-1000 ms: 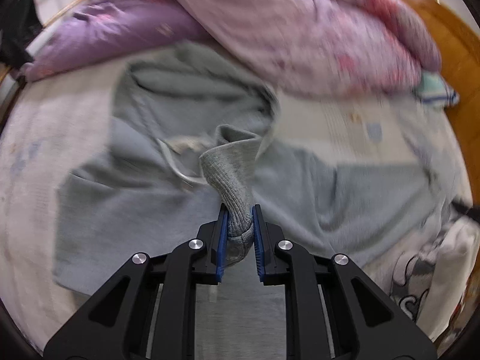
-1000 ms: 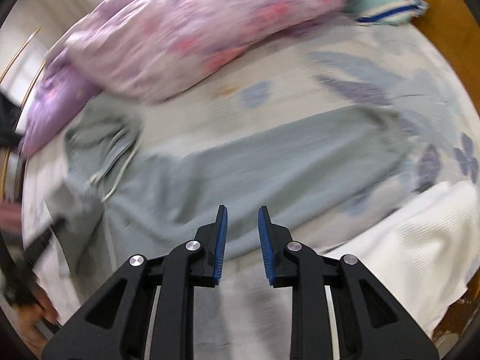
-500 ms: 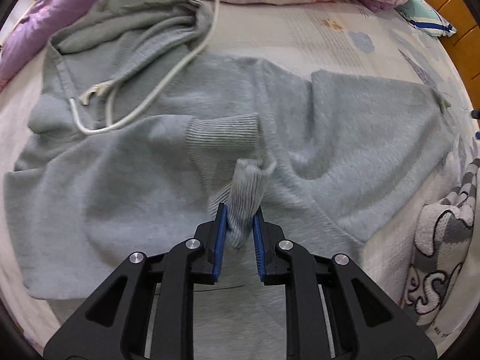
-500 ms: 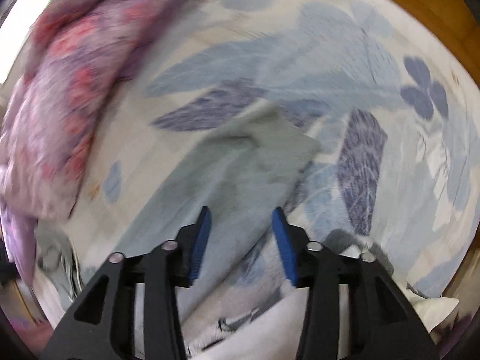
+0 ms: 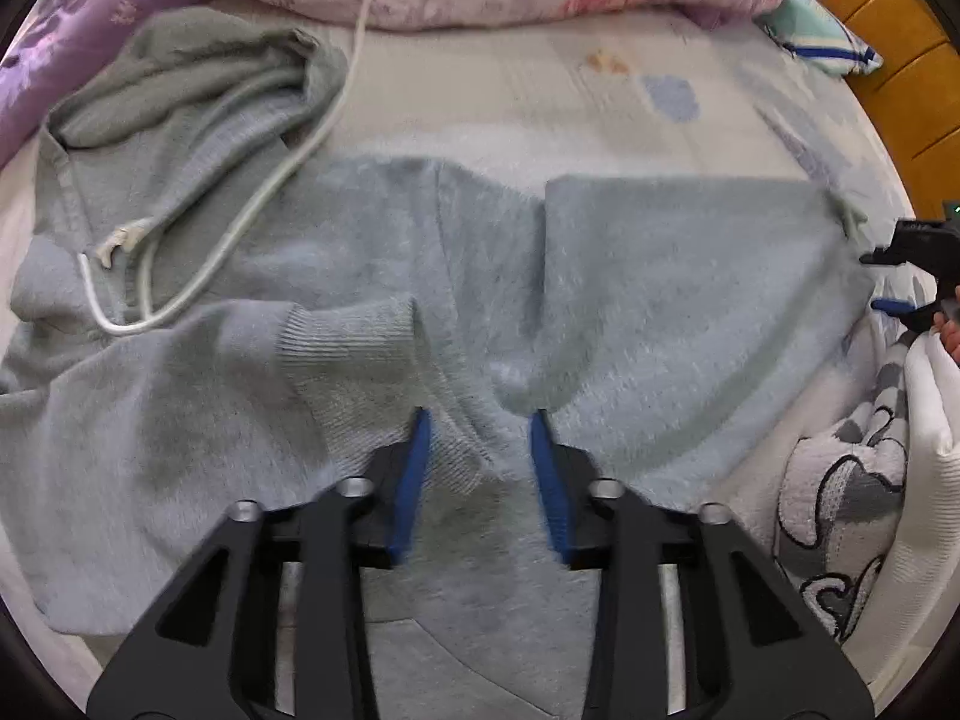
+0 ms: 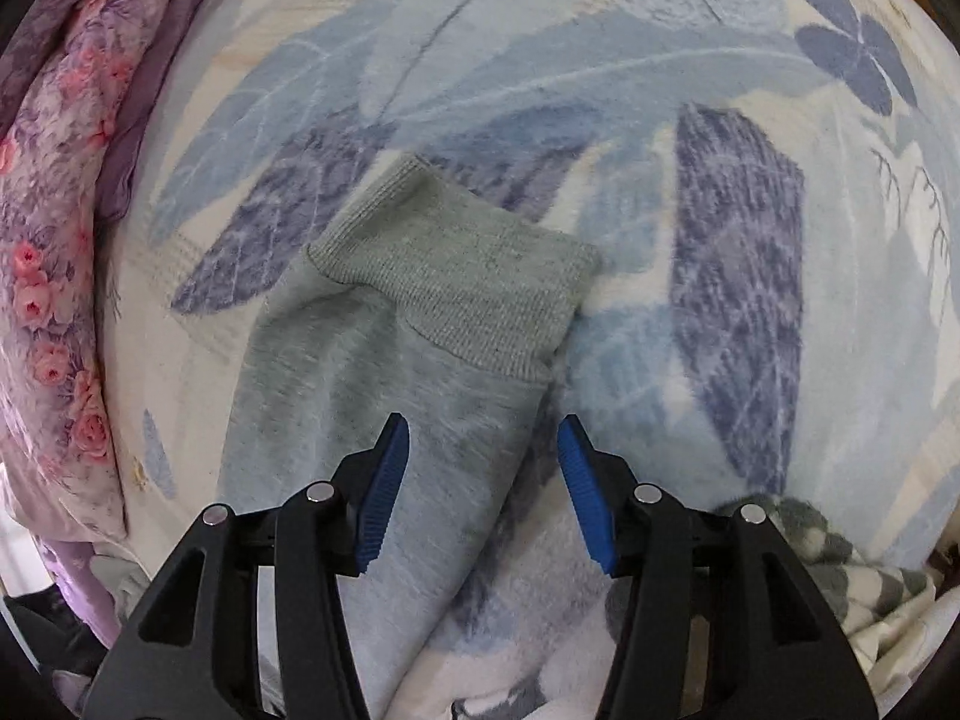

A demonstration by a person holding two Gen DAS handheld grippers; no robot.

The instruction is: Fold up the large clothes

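Since the earlier frame the left gripper (image 5: 477, 468) has lowered the ribbed cuff (image 5: 354, 339) it was pinching onto the chest of the grey hoodie (image 5: 672, 288), and its jaws are now opening with no cloth pressed between the pads. The right gripper (image 6: 480, 480) has swung from the hoodie body to the far sleeve end; its jaws stand spread and hold nothing. The hoodie lies flat on the bed (image 6: 600, 60). The right sleeve (image 6: 372, 396) runs from bottom left toward the upper right in the right wrist view, ending in its cuff (image 6: 462, 276) just ahead of the spread jaws, slightly left of their centre line. The right gripper is the nearer one to this cuff. Count: one hoodie, two sleeves, two cuffs, one hood (image 5: 198, 78), one drawstring (image 5: 252, 204), two grippers.
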